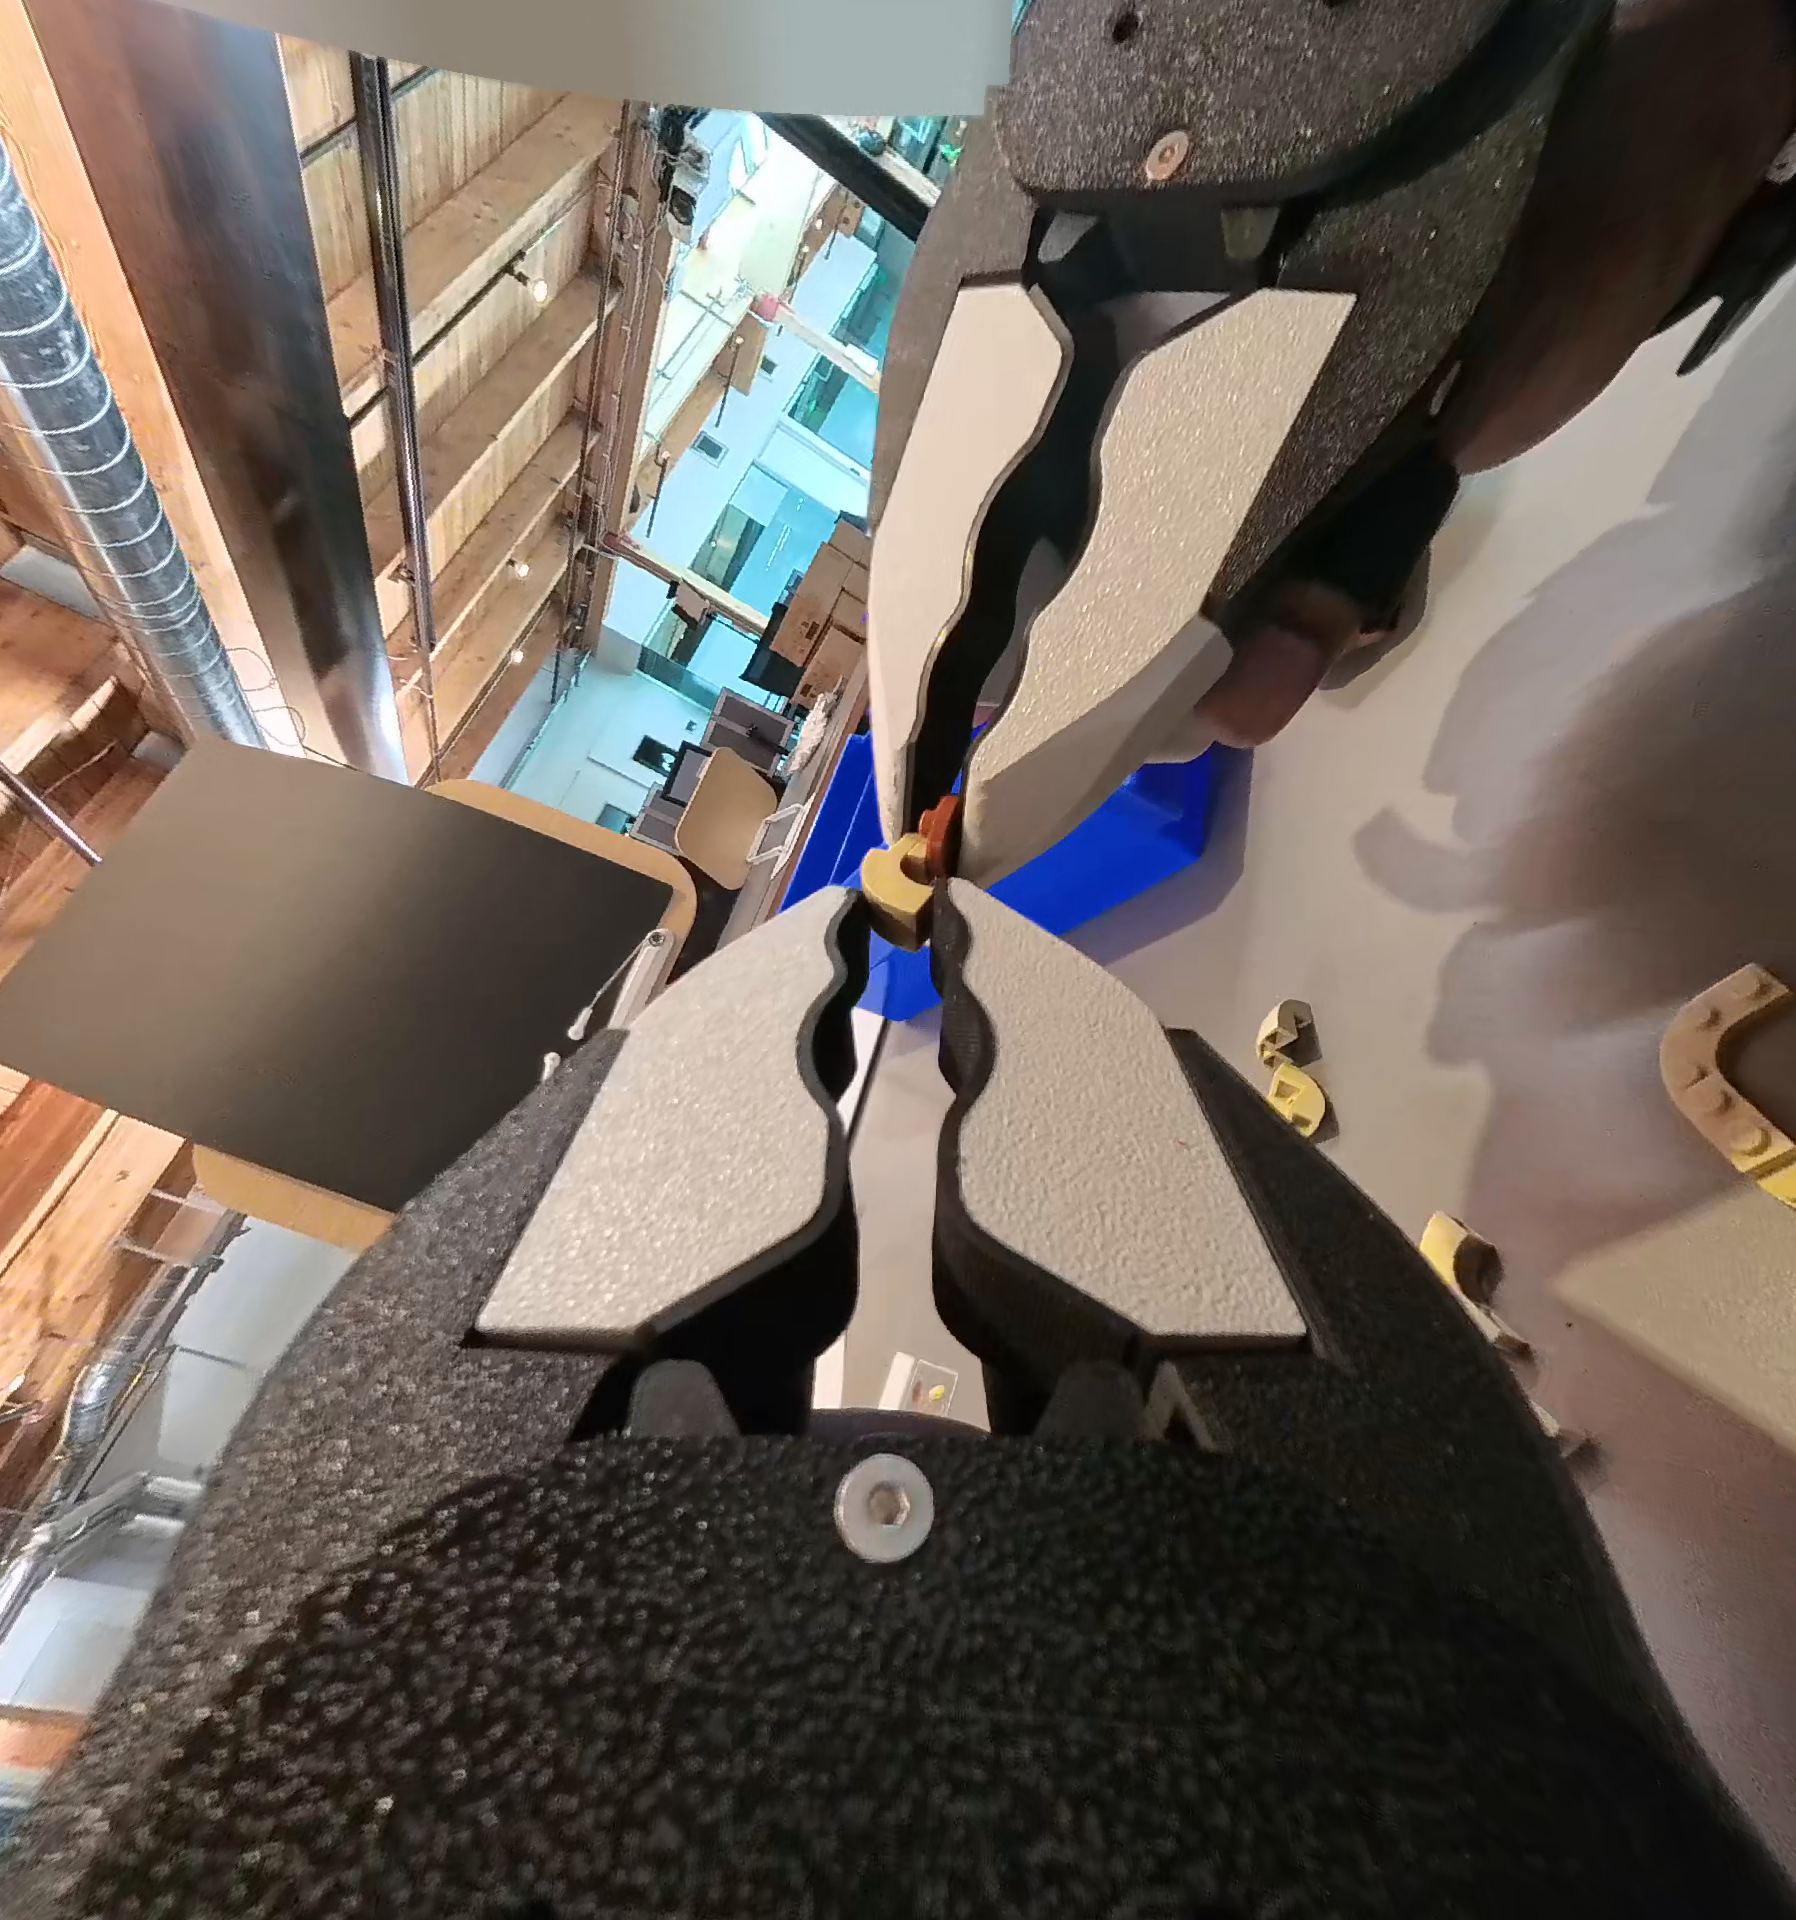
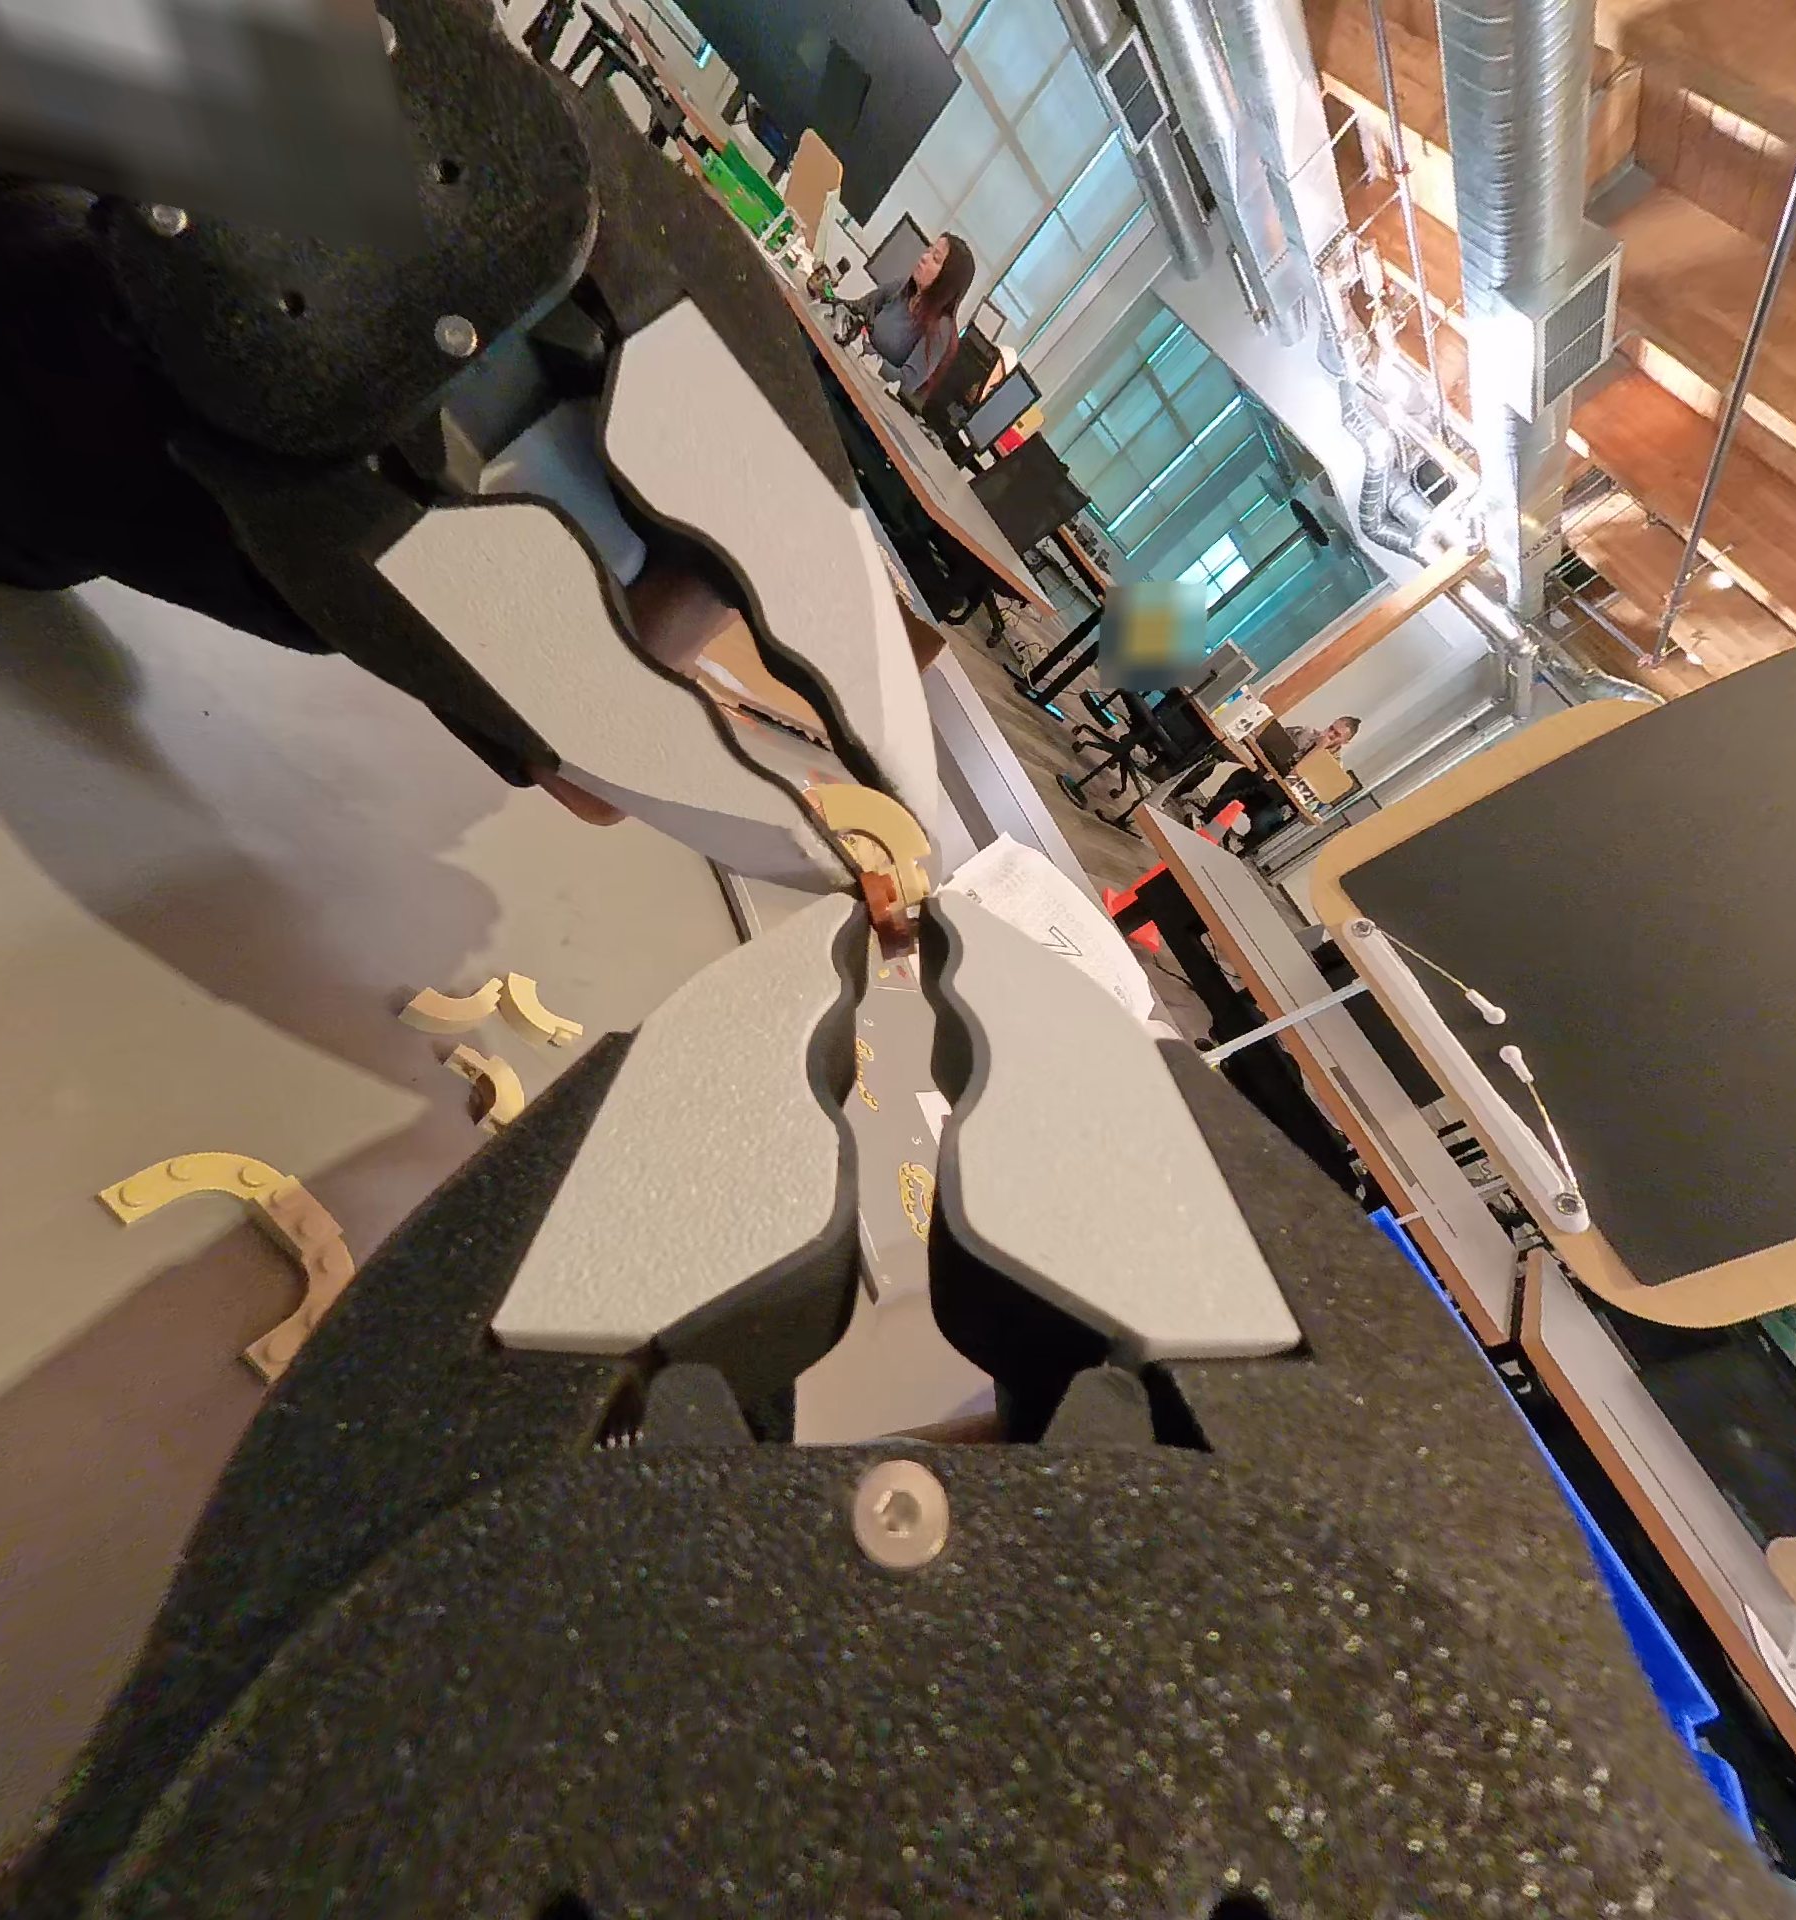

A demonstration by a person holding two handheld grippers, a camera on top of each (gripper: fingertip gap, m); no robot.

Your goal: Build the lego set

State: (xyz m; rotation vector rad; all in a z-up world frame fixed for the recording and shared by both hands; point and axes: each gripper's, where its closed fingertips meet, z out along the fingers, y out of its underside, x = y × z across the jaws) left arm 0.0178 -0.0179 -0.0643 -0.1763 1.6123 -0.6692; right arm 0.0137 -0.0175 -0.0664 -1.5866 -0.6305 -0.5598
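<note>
My left gripper (image 1: pixel 899 914) is shut on a tan curved brick (image 1: pixel 892 883) at its fingertips. My right gripper (image 2: pixel 889 923) is shut on a small reddish-brown piece (image 2: pixel 886 900). The two grippers point at each other, tip to tip, above a grey table (image 1: pixel 1496 831). The brown piece (image 1: pixel 941 826) touches the end of the tan brick. In the right wrist view the tan brick (image 2: pixel 873 816) shows as a half arch in the left gripper's fingertips (image 2: pixel 821 852). In the left wrist view the right gripper (image 1: pixel 933 821) comes in from above.
A blue bin (image 1: pixel 1081 862) stands behind the grippers. A large tan arch plate (image 1: pixel 1725 1091) and small tan curved bricks (image 1: pixel 1289 1070) lie on the table, and also show in the right wrist view (image 2: pixel 489 1013). A printed sheet (image 2: pixel 1039 914) and a black-topped panel (image 2: pixel 1600 987) lie to the right. Both grippers' tips are close together, under 4 cm apart.
</note>
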